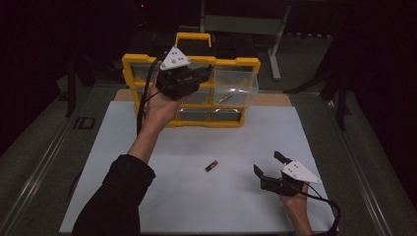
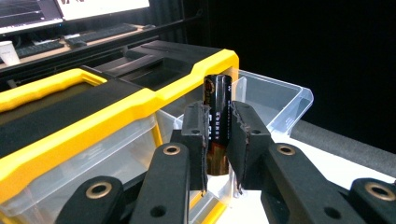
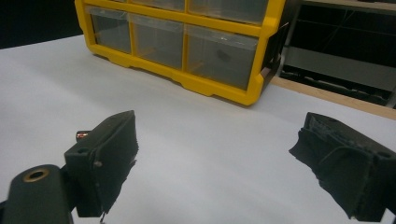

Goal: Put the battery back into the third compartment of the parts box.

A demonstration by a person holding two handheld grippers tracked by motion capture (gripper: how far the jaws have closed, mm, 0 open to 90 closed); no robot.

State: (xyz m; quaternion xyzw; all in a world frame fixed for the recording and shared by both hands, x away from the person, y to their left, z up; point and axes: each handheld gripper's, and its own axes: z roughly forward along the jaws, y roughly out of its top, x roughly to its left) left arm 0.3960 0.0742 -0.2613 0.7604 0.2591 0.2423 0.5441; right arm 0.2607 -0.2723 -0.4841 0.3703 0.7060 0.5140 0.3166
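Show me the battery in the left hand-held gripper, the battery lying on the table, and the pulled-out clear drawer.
held battery point(image 2: 217, 100), left gripper view, upper body above the pads
loose battery point(image 1: 211, 166), high view, its middle
open drawer point(image 2: 280, 100), left gripper view, clear side wall

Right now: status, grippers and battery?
Left gripper shut on battery near open drawer. Right gripper open, empty. Second battery on mat.

I see a glossy black battery point(image 2: 217, 122) between matt, rough-edged pads point(image 2: 195, 140); the drawer point(image 2: 275, 100) is clear smooth plastic, its organiser frame point(image 2: 140, 100) yellow plastic.
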